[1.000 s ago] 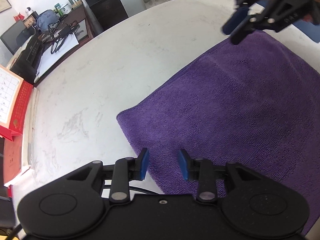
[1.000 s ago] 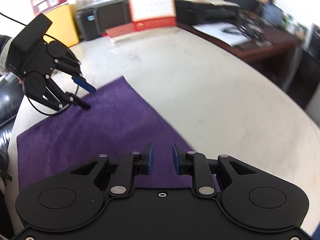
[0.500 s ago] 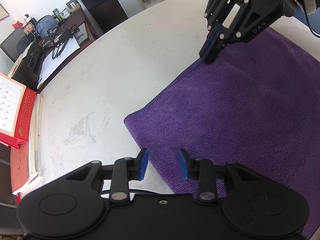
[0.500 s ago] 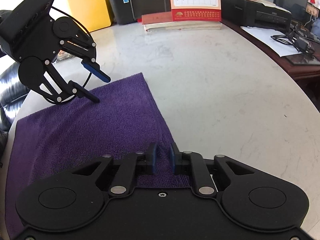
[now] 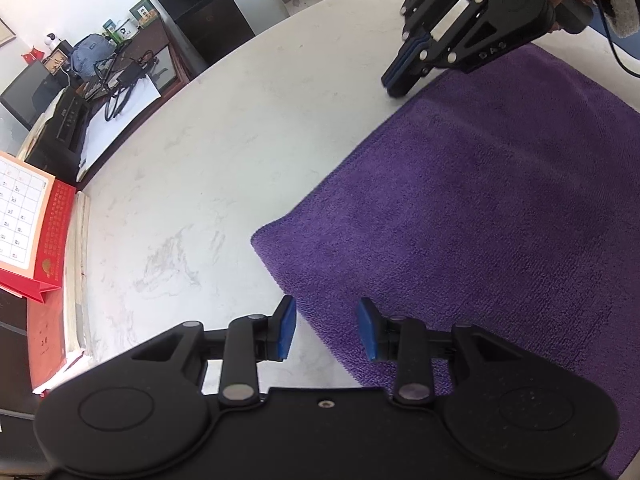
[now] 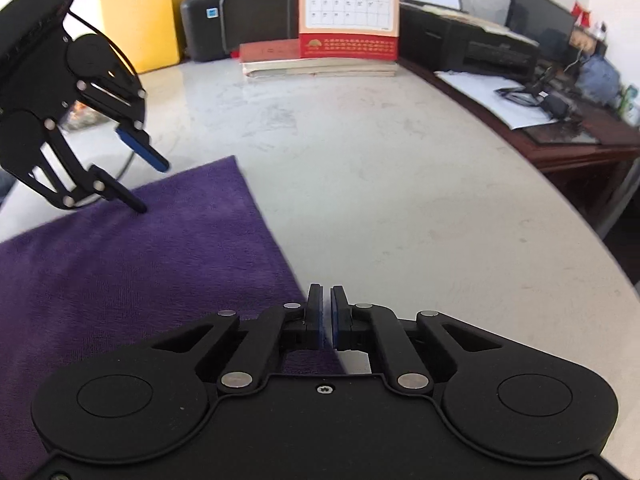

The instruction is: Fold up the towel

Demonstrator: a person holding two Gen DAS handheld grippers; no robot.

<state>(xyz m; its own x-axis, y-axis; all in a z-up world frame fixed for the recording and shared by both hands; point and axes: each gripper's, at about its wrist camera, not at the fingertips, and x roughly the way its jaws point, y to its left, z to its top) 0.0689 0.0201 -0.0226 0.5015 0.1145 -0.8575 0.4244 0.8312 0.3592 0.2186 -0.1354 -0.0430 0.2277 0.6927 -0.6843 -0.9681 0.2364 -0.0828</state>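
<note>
A purple towel lies flat on the white marble table. My left gripper hovers open just above the towel's near corner, its blue pads straddling the edge with nothing gripped. It also shows in the right wrist view as the left gripper, above the towel. My right gripper sits low on the towel's edge by the opposite corner, its jaws closed to a sliver on the fabric. In the left wrist view the right gripper touches down at that far corner.
A red-framed desk calendar on stacked papers stands at the table's far side. Printers, a yellow box and a cluttered wooden desk lie beyond the edge. A person's sleeve shows behind the right gripper.
My right gripper came down onto the towel's edge near its corner and its jaws closed. The left gripper kept its place, still open.
</note>
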